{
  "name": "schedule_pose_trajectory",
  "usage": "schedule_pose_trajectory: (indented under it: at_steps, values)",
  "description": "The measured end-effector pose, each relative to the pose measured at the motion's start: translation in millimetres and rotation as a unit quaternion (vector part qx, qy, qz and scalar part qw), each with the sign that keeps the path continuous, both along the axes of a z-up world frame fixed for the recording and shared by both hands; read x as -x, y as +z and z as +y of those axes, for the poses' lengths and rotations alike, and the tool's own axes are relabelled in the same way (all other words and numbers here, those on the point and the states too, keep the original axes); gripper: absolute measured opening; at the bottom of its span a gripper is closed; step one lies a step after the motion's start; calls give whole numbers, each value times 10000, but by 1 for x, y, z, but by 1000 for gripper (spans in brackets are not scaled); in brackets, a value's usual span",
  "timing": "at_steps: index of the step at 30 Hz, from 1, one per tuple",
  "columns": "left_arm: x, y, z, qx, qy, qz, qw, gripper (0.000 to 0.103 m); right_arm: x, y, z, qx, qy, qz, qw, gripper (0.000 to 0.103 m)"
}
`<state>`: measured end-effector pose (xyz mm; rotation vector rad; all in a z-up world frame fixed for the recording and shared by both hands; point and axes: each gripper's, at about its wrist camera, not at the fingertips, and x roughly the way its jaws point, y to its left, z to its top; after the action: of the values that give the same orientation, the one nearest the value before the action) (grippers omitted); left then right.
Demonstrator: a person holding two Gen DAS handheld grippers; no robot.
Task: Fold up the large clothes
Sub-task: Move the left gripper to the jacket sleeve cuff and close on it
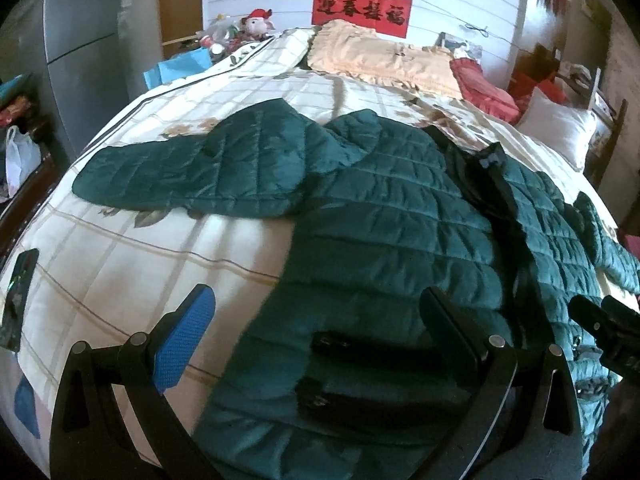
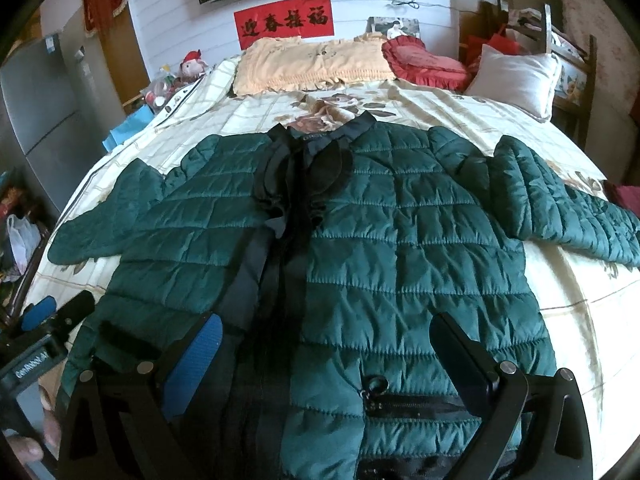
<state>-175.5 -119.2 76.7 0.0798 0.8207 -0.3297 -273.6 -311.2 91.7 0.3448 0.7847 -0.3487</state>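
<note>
A dark green quilted jacket [image 2: 380, 248] lies face up and spread out on the bed, front closed, black collar toward the pillows, both sleeves out to the sides. It also shows in the left wrist view [image 1: 380, 224]. My left gripper [image 1: 316, 340] is open above the jacket's lower left hem, its blue pad [image 1: 184, 340] over the bedspread. My right gripper [image 2: 328, 360] is open above the lower front, near the zip pocket [image 2: 412, 400]. The right gripper shows at the right edge of the left wrist view [image 1: 604, 328], and the left gripper at the left edge of the right wrist view [image 2: 48, 316].
The bed [image 2: 568, 312] has a cream checked floral bedspread. Peach [image 2: 312, 64], red [image 2: 424, 60] and white [image 2: 516, 76] pillows lie at the head. A grey fridge [image 2: 36, 108] stands left; a phone [image 1: 20, 300] lies on the bed's left edge.
</note>
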Motion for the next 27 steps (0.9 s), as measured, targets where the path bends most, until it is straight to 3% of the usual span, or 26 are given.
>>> schedule_pose_trajectory:
  at_steps: [14,27]
  values:
    - [-78,-7,87,-21,1128,202,9934,103,-12,-1,5,-45,151,21,9999,103]
    - [-154,-21,171,-308,2149,139,9760,103,-23,-3,5,-162,189,171,9995,103]
